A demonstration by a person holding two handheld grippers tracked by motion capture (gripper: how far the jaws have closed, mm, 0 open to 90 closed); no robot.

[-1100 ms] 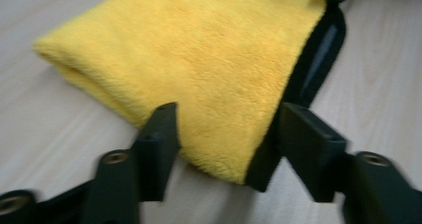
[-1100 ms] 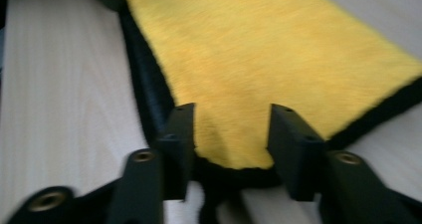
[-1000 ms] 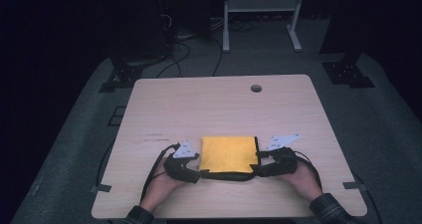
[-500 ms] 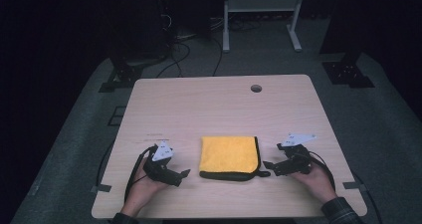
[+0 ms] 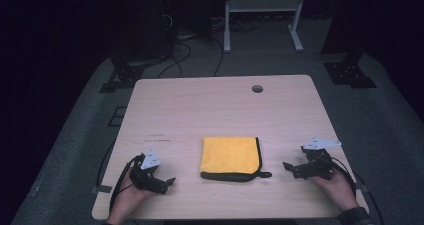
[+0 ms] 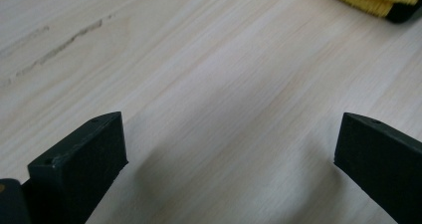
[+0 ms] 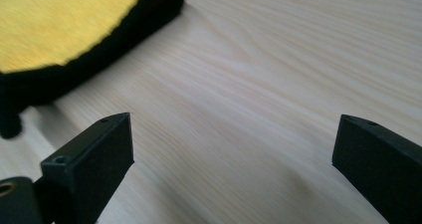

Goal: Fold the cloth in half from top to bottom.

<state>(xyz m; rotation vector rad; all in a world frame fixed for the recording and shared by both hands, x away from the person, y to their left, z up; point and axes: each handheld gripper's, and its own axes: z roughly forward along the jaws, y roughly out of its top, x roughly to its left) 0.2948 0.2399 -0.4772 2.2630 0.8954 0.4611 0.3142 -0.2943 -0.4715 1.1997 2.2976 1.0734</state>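
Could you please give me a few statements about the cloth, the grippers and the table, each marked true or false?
1. The yellow cloth lies folded on the table. True.
2. The left gripper is clamped on the cloth. False: its jaws stand open over bare wood, apart from the cloth.
3. The right gripper is open with nothing between its jaws. True.
4. The cloth has a red border. False: the border is black, with a small black loop at one corner.
5. A round hole sits near the far edge of the table. True.
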